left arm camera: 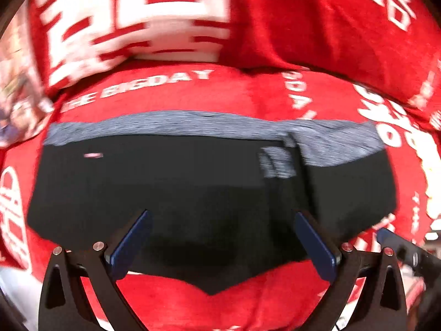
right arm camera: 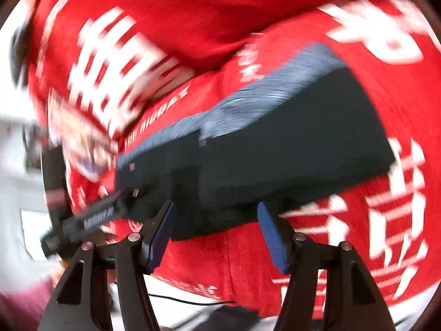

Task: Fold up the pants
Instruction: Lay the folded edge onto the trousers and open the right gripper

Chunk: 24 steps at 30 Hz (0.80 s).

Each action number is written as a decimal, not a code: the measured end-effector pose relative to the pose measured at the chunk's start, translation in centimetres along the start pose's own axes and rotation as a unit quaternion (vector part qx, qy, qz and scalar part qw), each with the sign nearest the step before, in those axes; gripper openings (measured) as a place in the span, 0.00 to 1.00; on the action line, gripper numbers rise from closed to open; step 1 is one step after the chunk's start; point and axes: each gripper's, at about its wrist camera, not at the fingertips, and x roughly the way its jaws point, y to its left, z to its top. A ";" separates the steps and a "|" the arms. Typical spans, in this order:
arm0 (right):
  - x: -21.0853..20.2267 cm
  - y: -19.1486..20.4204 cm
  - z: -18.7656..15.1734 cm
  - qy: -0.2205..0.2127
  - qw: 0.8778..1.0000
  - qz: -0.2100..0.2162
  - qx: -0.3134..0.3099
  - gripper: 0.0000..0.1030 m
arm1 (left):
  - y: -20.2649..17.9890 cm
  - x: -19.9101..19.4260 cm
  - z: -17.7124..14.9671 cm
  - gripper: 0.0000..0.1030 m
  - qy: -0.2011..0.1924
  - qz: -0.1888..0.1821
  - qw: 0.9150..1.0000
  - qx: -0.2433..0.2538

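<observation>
Black pants (left arm camera: 193, 187) with a grey waistband (left arm camera: 193, 124) lie folded into a flat rectangle on a red blanket (left arm camera: 275, 27). Just above the pants' near edge, my left gripper (left arm camera: 223, 218) stands open, its blue pads (left arm camera: 132, 245) wide apart and holding nothing. In the right wrist view the same pants (right arm camera: 289, 143) run diagonally, grey waistband (right arm camera: 261, 93) on the far side. My right gripper (right arm camera: 216, 209) is open at their near edge, its pads (right arm camera: 271, 237) clear of the cloth. The left gripper's body (right arm camera: 91, 218) shows at the left of that view.
The red blanket (right arm camera: 193, 13) carries large white characters and is bunched into a raised fold behind the pants. A white surface (right arm camera: 16, 165) lies beyond its left edge. A thin black cable (right arm camera: 187, 300) runs below the blanket's near edge. Both views are motion-blurred.
</observation>
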 end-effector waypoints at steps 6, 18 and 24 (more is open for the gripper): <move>0.1 -6.6 0.3 0.000 0.988 0.057 0.142 0.47 | -4.7 2.2 0.3 0.89 0.036 -0.086 0.995 0.036; 1.6 -9.0 1.1 -0.023 0.973 0.105 0.205 0.04 | -8.0 5.0 0.9 0.45 0.071 -0.104 0.991 0.055; 3.2 -7.4 0.7 0.008 0.989 0.034 0.147 0.04 | -7.0 6.0 -0.9 0.46 0.071 -0.046 0.994 0.068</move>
